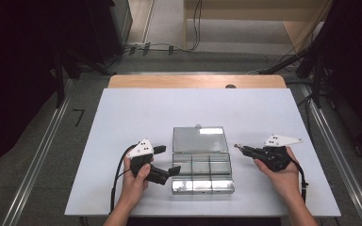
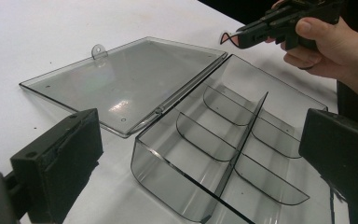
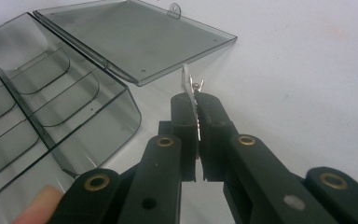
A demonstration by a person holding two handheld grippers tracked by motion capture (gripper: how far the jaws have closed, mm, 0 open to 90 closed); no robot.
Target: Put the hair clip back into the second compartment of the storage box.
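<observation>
Lying open on the white table [image 1: 122, 113], a clear smoky plastic box [image 1: 201, 172] with its hinged lid [image 1: 200, 139] flat behind it, between the two grippers. No brand, label or lettering readable on box, lid or grippers; only a dark angular mark [image 1: 78, 116] on the floor left of the table, perhaps a "7", too small to be sure. Box tray split by one long divider [image 2: 242, 140] and curved cross walls [image 2: 200, 137] into small compartments, all seen bare through the plastic. Lid flat on the table, joined to the tray along one edge, with a small hang tab [image 2: 99, 50] at its far edge and tiny holes near the corners. Glare on lid and front wall in the high view.

Held in the right gripper [image 3: 196, 100], a small metal clip [image 3: 189, 88], toothed and silvery, pinched between closed jaws with its tip sticking out past them. Clip off the table, just right of the box and apart from it; seen in the left gripper view as a small looped piece at the jaw tips [image 2: 230, 38]. Left gripper [image 2: 200, 154] with jaws wide apart, nothing between the pads, near the tray's left front corner, just beside the box without touching. Grey three-cornered plates atop both grippers, cables trailing back toward the forearms.
</observation>
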